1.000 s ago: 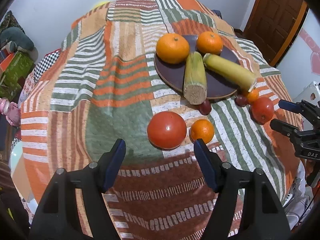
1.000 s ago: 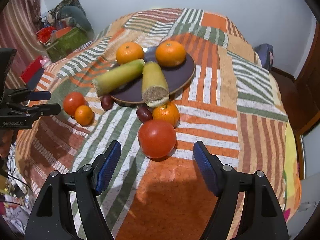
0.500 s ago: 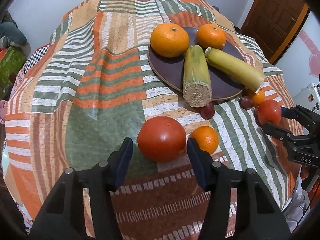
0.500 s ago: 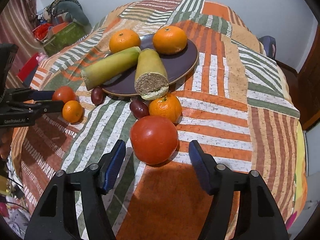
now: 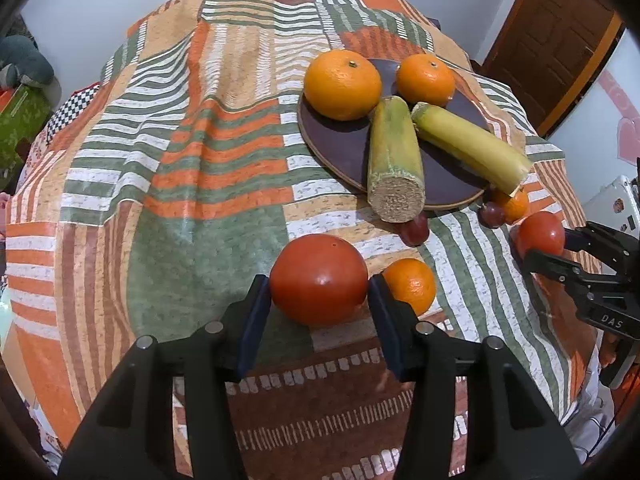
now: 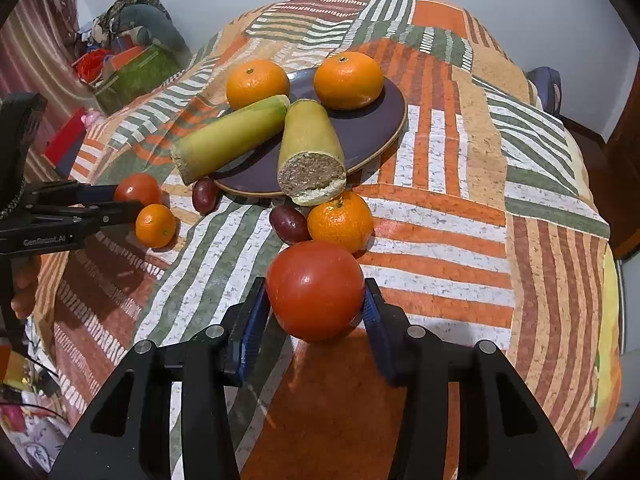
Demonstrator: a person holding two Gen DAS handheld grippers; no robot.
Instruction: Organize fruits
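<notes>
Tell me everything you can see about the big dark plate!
The plate is round, flat and dark purple-brown with a thin paler rim, and looks glazed. It lies on the striped cloth. On it rest two oranges and two green-yellow cut stalks, whose ends overhang its rim. No gripper touches it.

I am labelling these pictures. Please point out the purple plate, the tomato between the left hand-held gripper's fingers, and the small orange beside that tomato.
purple plate [image 5: 340,148]: left wrist view, bare part near its left rim.
tomato [image 5: 318,278]: left wrist view, middle of its skin.
small orange [image 5: 412,284]: left wrist view, its centre.
</notes>
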